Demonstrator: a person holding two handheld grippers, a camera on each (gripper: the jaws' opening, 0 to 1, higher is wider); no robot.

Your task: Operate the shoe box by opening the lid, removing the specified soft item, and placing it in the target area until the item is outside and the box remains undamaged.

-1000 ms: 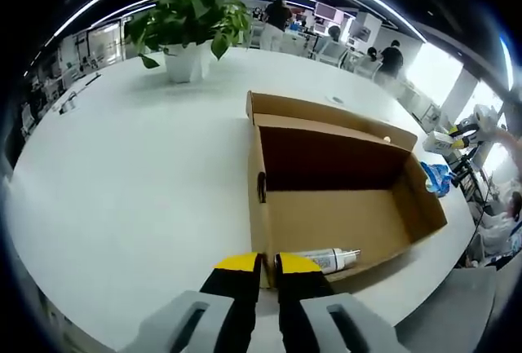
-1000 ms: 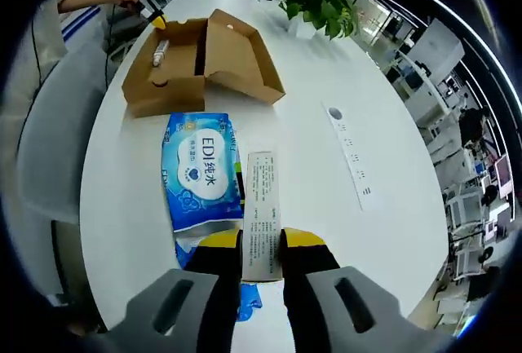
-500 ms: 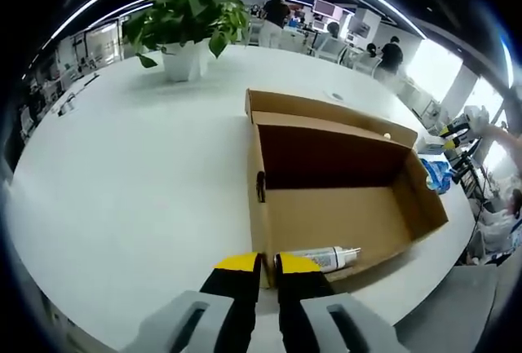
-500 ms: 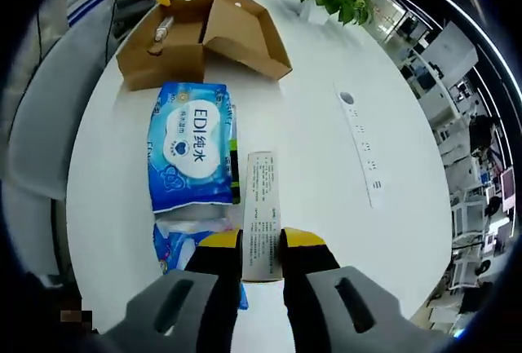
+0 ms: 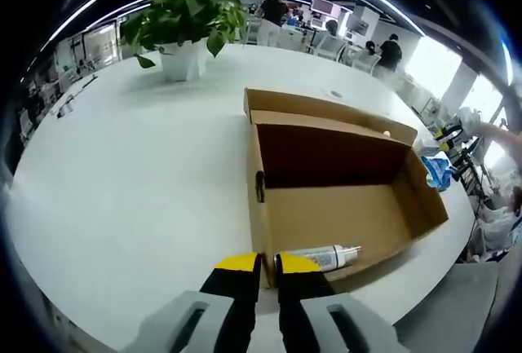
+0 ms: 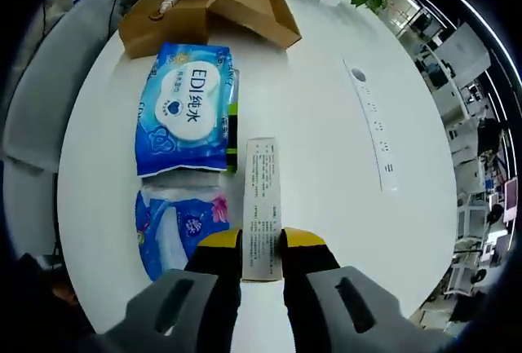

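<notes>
Where the two views overlap, the largest item is the broad white oval surface, which carries everything listed below.

Brown cardboard shoe box: open, its lid folded back and lying flat behind the body; seen from the left gripper view it stands just ahead of the jaws, and from the right gripper view it sits at the far end of the surface.

Potted green plant in a white pot: far side of the surface, well apart from the box.

Blue soft pack of wet wipes with a white oval label: lying flat on the surface outside the box, between the box and the right gripper. A second, smaller blue and white soft pack lies just beside its near end (touching or not, cannot tell).

Long white power strip: flat on the surface, well apart from the packs.

Narrow white printed carton: long side pointing away from the camera, its near end clamped between the jaws of the right gripper.

White cylindrical bottle: lying on its side inside the box, against the near wall.

Left gripper: yellow-tipped jaws closed onto the near wall of the box at its corner.
</notes>
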